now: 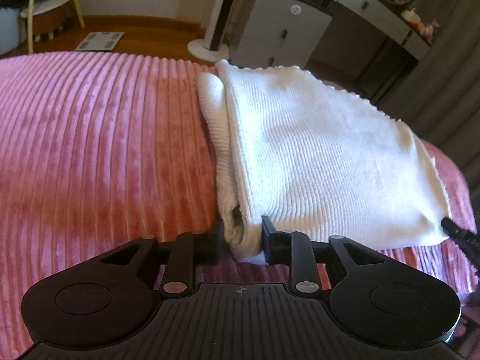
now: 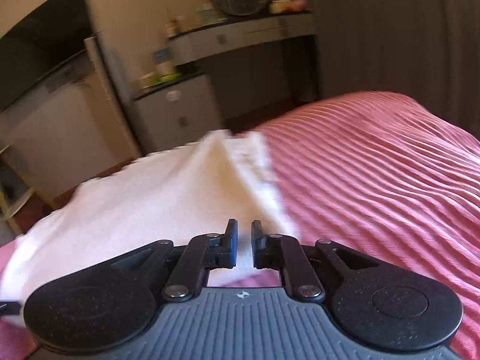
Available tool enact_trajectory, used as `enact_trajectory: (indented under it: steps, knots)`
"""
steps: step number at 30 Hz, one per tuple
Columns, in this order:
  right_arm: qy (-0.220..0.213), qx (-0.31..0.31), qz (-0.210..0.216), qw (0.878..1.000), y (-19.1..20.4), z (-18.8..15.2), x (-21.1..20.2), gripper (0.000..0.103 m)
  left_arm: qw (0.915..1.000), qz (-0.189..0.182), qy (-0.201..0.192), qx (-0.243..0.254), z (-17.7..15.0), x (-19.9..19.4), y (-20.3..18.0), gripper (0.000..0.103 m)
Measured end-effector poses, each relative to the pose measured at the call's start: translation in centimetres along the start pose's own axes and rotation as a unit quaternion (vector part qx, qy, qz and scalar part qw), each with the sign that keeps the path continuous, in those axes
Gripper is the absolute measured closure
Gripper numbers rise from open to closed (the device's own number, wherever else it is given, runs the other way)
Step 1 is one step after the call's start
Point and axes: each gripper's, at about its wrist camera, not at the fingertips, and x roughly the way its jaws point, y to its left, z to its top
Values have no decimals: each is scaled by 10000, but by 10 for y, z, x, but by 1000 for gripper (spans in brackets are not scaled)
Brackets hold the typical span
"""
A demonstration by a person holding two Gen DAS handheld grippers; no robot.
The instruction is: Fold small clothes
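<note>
While our left claw (image 1: 241, 240) clamps the garment's (image 1: 315, 156) bunched near corner on the bed (image 1: 105, 150) and our right claw (image 2: 244, 240) pinches its other corner, uneven lifting could spill the loose inner layers.

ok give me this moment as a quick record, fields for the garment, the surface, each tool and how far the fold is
garment: white ribbed garment, doubled over, bunched at its near left corner
surface: pink ribbed bedspread
left tool: left tool shut on the bunched near left corner
right tool: right tool nearly shut over the garment's near right edge; grip unclear, view blurred
fold progress: partly folded, near edge lifted at both corners
background: white drawer unit
</note>
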Motion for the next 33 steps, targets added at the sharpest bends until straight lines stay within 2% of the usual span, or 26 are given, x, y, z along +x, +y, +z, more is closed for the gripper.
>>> enact_trajectory:
  steps: [3,8,18,21,24,27,31,33]
  knots:
    - [227,75,721,9971,24,-8,0,78,10000,81,-7,-38,2,0,-1,64]
    - [319,-101,1466,9886,42,-30,11,75,9998,149,-83,110,5,0,-4,54]
    - [326,156,1511,9879,28,-34,21,75,9998,110,-148,45,12,10,-5,42]
    - [304,110,1491,9883,30,-35,20,75,9987,-136,-274,-400,15,4,9,36]
    - [288,153,1523,9878,30,-34,21,74,9945,-343,-445,-887,19,-5,30,31]
    - [268,249,1558,9871,27,-33,21,73,9898,-572,-584,-1168,22,-12,45,27]
    - [244,355,1614,9859,27,-35,22,69,9841,-1008,-407,-1405,29,-1,48,19]
    - [225,336,1636,9857,29,-35,22,68,9822,-1097,-311,-1495,30,11,46,19]
